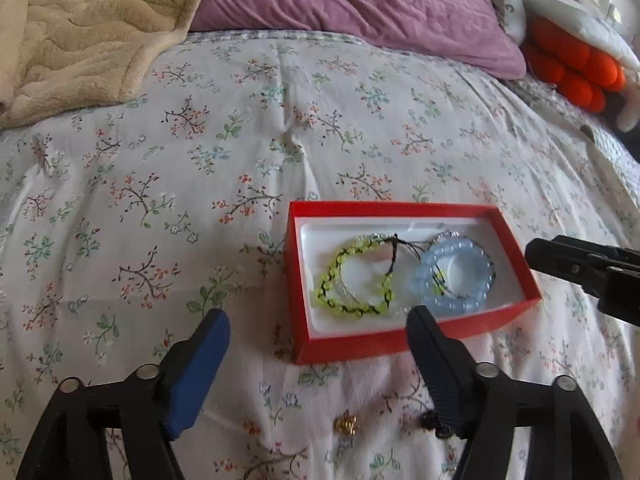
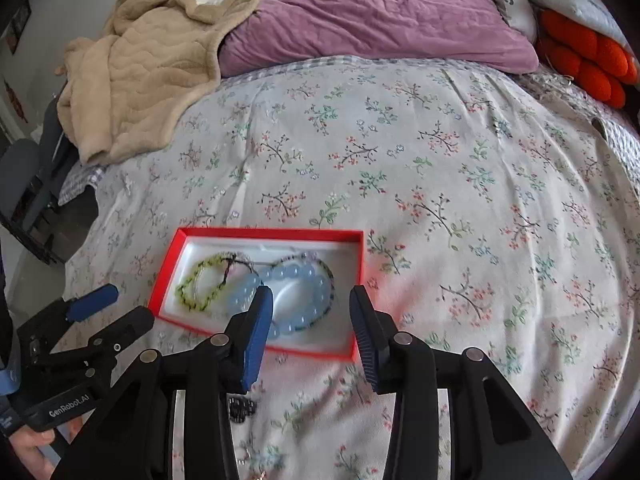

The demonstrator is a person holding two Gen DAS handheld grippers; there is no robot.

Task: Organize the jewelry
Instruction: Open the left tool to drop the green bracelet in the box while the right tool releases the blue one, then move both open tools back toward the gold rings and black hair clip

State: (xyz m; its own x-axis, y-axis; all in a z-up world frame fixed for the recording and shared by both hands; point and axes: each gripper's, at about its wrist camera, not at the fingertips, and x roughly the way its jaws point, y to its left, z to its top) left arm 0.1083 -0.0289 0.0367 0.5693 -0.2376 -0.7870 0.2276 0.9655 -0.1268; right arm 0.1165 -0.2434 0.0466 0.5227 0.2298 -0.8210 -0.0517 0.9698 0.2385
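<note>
A red box [image 1: 360,344] with a white lining lies on the floral bedspread; it also shows in the right wrist view [image 2: 168,276]. Inside lie a yellow-green braided bracelet [image 1: 340,304] [image 2: 188,288] and a light blue bead bracelet [image 1: 452,302] [image 2: 316,308], with a clear bead one under them. My left gripper [image 1: 318,318] is open and empty just before the box's near side. My right gripper [image 2: 312,294] is open and empty over the box's near right corner. A small gold piece [image 1: 346,426] and a dark beaded piece [image 1: 430,420] [image 2: 242,408] lie on the bedspread near the grippers.
A beige blanket [image 2: 140,64] is heaped at the back left, a purple pillow [image 2: 372,12] at the back middle, and an orange knotted cushion [image 2: 588,60] at the back right. The bed's left edge [image 2: 80,220] drops off beside the box.
</note>
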